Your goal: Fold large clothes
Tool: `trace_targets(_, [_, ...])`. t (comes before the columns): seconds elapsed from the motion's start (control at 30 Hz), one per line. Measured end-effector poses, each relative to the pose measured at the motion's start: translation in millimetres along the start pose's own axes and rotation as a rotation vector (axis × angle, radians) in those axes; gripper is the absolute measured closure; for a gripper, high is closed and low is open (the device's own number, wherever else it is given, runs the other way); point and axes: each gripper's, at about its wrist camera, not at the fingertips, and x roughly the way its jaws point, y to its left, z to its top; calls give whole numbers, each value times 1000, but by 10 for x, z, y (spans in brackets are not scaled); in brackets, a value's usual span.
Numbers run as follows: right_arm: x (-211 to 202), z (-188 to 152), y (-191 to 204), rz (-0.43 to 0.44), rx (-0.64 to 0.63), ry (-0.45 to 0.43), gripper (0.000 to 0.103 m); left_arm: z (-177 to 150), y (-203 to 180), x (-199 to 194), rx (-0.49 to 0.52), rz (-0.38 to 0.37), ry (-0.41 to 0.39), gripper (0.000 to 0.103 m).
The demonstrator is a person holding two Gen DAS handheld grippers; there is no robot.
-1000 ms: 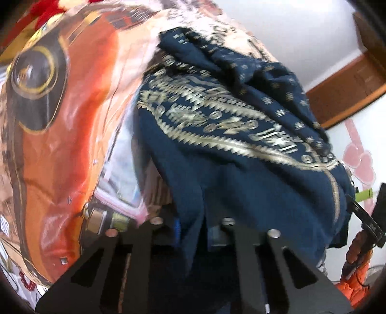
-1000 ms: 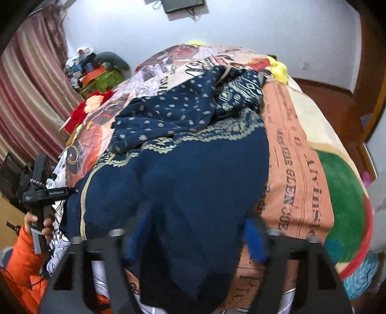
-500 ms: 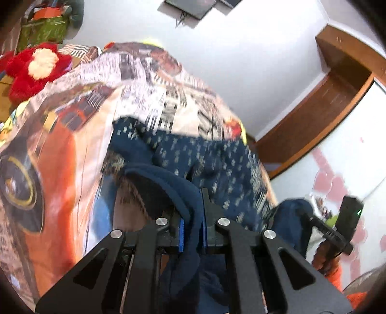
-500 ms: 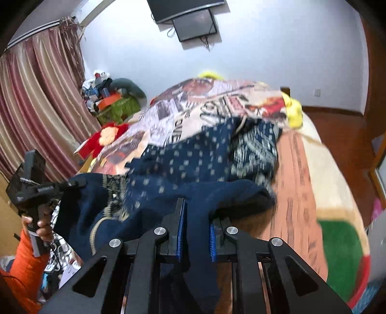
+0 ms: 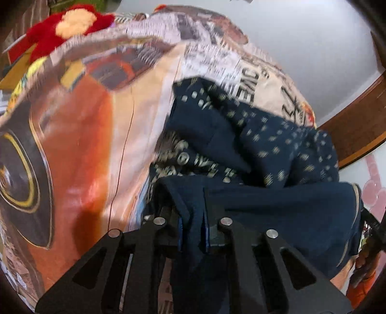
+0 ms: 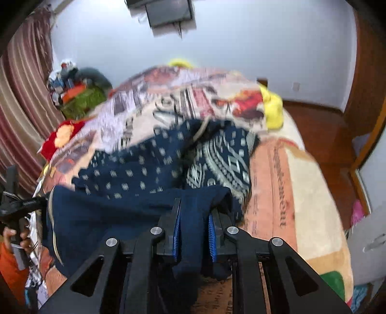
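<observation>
navy garment (image 5: pixel 277 154), dark blue with pale dots and a lighter geometric band, lies heaped across the middle of both views on a bed cover (image 5: pixel 91 125) printed with an orange car and newspaper-style lettering. in the left wrist view a plain blue fold of it stretches across the lower right of the frame and drops between the blue pads of the left gripper (image 5: pixel 193 231), whose jaws stand narrow and pinch that fold; the cloth below the pads is cut off by the black frame of the tool. in the right wrist view the right gripper (image 6: pixel 194 238) at lower centre is likewise closed narrow on a hanging strip of the same garment (image 6: pixel 144 169), with the pads touching the fabric on both sides. how much cloth hangs under either tool is hidden.

both pictures are smeared, so the lettering on the cover and the band pattern are hard to read. at the far left edge of the right wrist view a hand (image 6: pixel 17 235) with an orange sleeve grips a black handle, only partly in frame. a red plush toy (image 5: pixel 65 26) sits at the upper left of the left wrist view, its lower part hidden by the cover. a dark screen (image 6: pixel 168 12) on the wall is cut off at the top centre of the right wrist view, and a striped curtain (image 6: pixel 21 96) fills the left edge.
</observation>
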Motion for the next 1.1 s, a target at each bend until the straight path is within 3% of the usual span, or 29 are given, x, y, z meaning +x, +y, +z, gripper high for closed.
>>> trace_targets(0.17, [-32,-62,-178,50,67,72,85,-19,-9,-195,35,35,-30,76])
trace_targets(0.27, [-234,-62,-283,17,119,28,66,-15,-25,-427,62,77,-85,61])
trace_targets(0.33, [-399,-59,-342,-20,139,-22,39,-33,-7,-603,64,74,-120,50])
trace_targets(0.43, [-706,-115,-417,12,163,-87,25,-122,43,-776,49,54,-140,44])
trace_targets(0.63, [-834,-313,-274,64,132,-28,24,-455,127,-666,11,-19,-40,41])
trace_targets(0.8, [-580,-550,-121,141,146,75,24,-777,231,-282,-97,-113,122,41])
trace_targets(0.87, [-403,-637,-49,166,151,130,24,-831,229,-181,-113,-130,150,41])
trace_targets(0.97, [-303,-675,45,167,134,117,25,-840,227,-65,-156,-146,162,41])
trace_targets(1.07, [-244,-653,125,241,131,125,42,-794,189,-53,-163,-159,146,41])
trace_targets(1.1, [-226,-642,150,254,127,128,50,-782,145,-54,-150,-171,146,49])
